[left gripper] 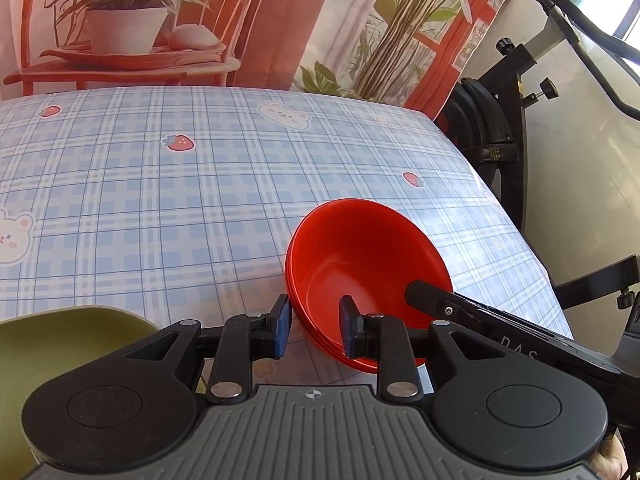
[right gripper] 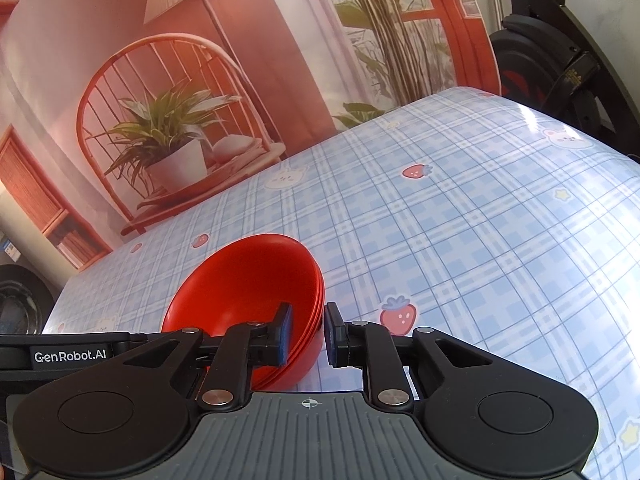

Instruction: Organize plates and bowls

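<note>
A stack of red bowls (left gripper: 360,264) sits nested on the plaid tablecloth; it also shows in the right wrist view (right gripper: 240,284). My left gripper (left gripper: 314,328) straddles the near left rim, one pad inside and one outside, with a visible gap at the rim. My right gripper (right gripper: 307,334) straddles the right rim the same way, jaws close around the wall. The right gripper's finger shows in the left wrist view (left gripper: 432,294) inside the bowl. A green plate (left gripper: 60,344) lies at the lower left.
The table (left gripper: 160,200) has a blue plaid cloth with bears and strawberries. Its right edge (left gripper: 520,220) drops off beside a black exercise bike (left gripper: 492,120). A printed backdrop (right gripper: 200,60) hangs behind the far edge.
</note>
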### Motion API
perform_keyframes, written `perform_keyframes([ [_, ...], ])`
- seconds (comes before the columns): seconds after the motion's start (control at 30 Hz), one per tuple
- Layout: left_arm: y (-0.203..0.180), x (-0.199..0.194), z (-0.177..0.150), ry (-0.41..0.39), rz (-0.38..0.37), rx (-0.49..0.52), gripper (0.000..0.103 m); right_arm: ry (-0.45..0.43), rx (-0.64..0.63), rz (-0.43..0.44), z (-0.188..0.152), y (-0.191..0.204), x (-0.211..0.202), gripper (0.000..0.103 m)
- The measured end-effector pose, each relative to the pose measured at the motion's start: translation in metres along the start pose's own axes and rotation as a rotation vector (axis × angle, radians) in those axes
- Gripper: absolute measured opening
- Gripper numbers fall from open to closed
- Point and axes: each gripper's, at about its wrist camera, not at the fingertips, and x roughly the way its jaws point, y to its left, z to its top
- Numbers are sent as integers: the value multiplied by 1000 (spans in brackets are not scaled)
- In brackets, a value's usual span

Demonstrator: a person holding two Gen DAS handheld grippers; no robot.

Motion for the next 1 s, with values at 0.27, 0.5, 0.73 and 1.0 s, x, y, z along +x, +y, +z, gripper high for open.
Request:
perform_keyframes([
  [0.27, 2, -1, -1, -4, -14, 2, 26, 3, -8, -10, 1, 2, 3, 17],
  [0.5, 4, -14, -2, -30, -22, 0, 26, -12, -22, -13, 3, 10, -1, 17],
  [0.73, 9, -35, -6, -66, -23, -12, 26, -23, -39, 0, 6, 25, -9, 17],
  [1.0, 16, -57, -9, -96, -11, -9, 26, -34, -76, 13, 5, 51, -21, 17],
])
